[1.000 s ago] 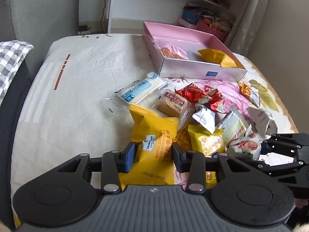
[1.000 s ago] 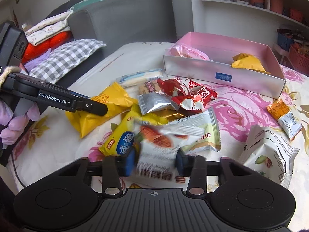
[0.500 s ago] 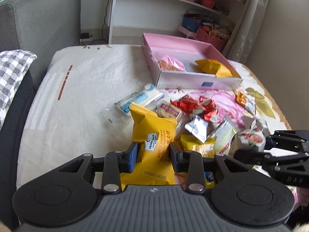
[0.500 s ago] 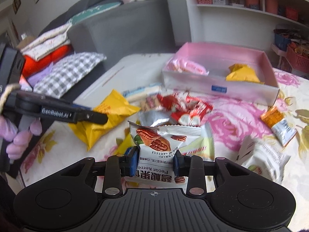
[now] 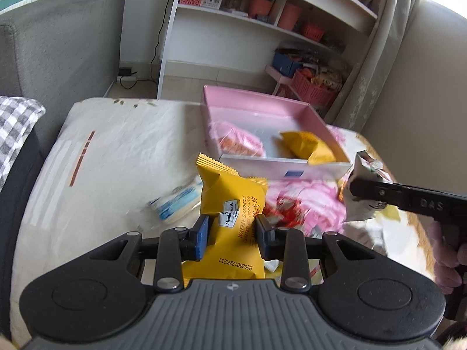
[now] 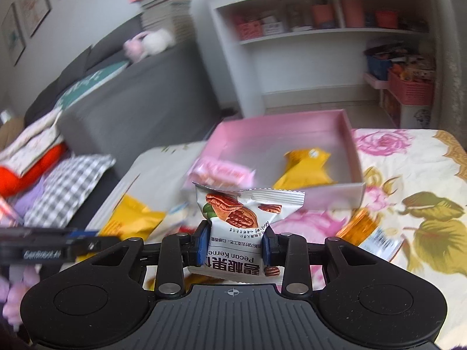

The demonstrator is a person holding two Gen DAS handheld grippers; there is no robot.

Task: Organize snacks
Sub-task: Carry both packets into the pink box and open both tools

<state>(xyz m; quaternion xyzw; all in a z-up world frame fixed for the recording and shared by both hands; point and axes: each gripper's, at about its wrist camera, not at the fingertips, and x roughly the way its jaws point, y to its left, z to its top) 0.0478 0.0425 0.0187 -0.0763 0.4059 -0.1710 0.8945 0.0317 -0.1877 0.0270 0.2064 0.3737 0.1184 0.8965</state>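
Two grippers, one packet each: the left gripper (image 5: 232, 233) has its jaws closed narrow on a yellow waffle-sandwich packet (image 5: 233, 204), having just tightened on it, and the right gripper (image 6: 235, 243) is clamped on a white pecan-kernel packet (image 6: 245, 213). Both packets stand upright, long axis vertical, crimped top edge up, held above the floral cloth (image 6: 408, 204) just short of the pink box (image 6: 354, 151). Two packets lie inside the box, one pink (image 5: 242, 143), one yellow (image 5: 303, 145); loose ones below are blurred, uncountable.
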